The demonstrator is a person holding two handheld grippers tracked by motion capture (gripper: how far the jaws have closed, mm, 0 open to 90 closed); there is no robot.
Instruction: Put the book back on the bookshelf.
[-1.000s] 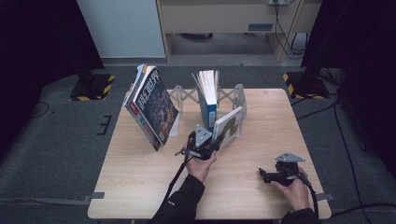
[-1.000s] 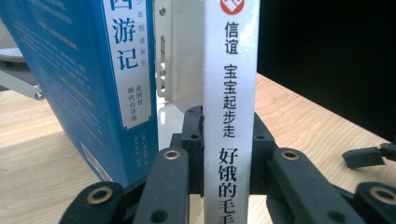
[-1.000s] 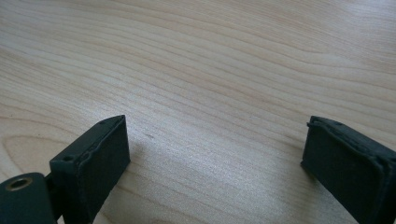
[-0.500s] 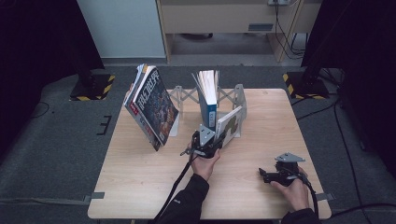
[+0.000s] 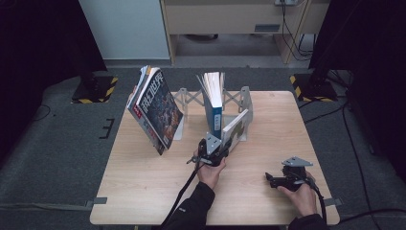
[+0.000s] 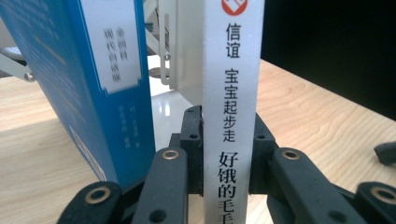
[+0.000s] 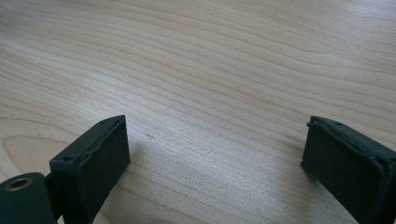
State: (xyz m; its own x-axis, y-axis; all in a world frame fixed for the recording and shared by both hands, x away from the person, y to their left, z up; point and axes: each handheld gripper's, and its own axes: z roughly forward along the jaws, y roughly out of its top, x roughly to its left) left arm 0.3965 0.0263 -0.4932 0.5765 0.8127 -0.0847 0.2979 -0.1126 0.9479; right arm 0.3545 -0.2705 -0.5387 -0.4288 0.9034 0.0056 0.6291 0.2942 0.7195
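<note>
Spine of white book (image 6: 231, 93), red logo, black characters, clamped in left gripper (image 6: 227, 154); right gripper (image 7: 215, 158) gapes.

White book spine (image 6: 232, 93), upright, clamped between the left gripper's (image 6: 229, 154) black fingers (image 6: 192, 140), one each side. Blue book (image 6: 88, 88) just left of it, tilted. Grey metal rack (image 6: 175, 51) behind both. Pale wooden desk (image 6: 317, 116) beneath.

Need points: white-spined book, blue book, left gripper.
white-spined book (image 6: 231, 93), left gripper view, on its spine.
blue book (image 6: 60, 79), left gripper view, on its cover.
left gripper (image 5: 214, 149), high view, on its body.
</note>
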